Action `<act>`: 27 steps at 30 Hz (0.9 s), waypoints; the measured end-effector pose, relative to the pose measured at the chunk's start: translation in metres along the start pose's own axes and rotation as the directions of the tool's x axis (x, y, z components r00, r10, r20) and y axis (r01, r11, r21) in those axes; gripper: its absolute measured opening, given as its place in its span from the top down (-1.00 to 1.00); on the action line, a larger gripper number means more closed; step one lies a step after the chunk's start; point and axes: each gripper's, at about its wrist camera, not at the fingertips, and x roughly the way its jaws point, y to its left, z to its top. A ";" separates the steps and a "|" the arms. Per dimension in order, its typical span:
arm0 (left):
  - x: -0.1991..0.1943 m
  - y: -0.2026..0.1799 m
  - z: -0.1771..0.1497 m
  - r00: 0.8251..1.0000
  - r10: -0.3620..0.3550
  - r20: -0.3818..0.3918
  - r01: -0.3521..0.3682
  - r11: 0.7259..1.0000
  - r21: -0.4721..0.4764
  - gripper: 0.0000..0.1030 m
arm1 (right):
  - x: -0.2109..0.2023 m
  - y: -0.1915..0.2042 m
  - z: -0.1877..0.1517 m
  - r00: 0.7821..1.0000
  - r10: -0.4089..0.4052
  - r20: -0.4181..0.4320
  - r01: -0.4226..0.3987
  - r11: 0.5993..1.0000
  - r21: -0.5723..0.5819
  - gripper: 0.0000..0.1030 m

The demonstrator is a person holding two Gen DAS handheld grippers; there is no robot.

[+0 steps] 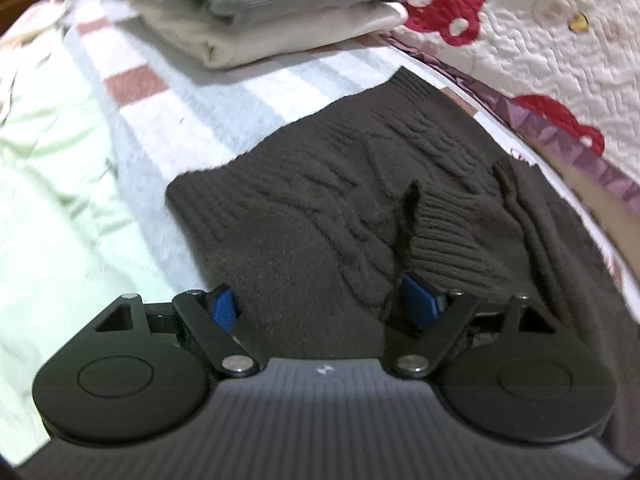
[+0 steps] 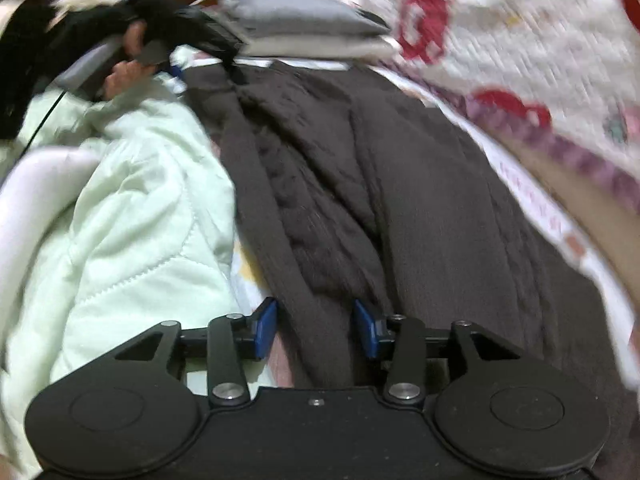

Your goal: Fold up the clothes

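Note:
A dark brown cable-knit sweater [image 1: 320, 200] lies spread on a striped blanket [image 1: 192, 92], with one ribbed sleeve cuff [image 1: 448, 232] folded onto its body. My left gripper [image 1: 322, 304] is pressed against the sweater's near edge. Its blue pads stand wide apart, open, with bunched knit between them. In the right wrist view the sweater [image 2: 420, 180] runs away lengthwise in long folds. My right gripper [image 2: 316, 328] is shut on a thick band of the sweater's left edge. A person's hand [image 2: 128, 56] holds the left gripper at the sweater's far corner.
A folded stack of grey and white clothes [image 1: 260, 12] [image 2: 304, 24] sits beyond the sweater. A pale green quilted jacket [image 1: 48, 160] [image 2: 140, 220] lies to the left. A white quilt with red bears [image 1: 540, 40] [image 2: 520, 40] rises on the right.

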 end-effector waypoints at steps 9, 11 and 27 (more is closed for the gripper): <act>-0.016 0.010 0.009 0.987 0.150 0.059 -0.155 0.982 0.106 0.69 | -0.053 0.003 0.016 0.995 0.044 0.092 -0.053 0.995 0.090 0.87; -0.024 0.022 0.012 0.979 0.187 0.082 -0.193 0.979 0.070 0.54 | -0.048 0.006 0.015 0.997 0.040 0.070 -0.045 0.997 0.064 0.86; 0.001 0.032 0.010 0.993 0.117 0.016 -0.115 0.990 -0.076 -0.57 | -0.009 0.033 0.008 0.994 -0.091 -0.053 0.081 0.981 -0.177 0.24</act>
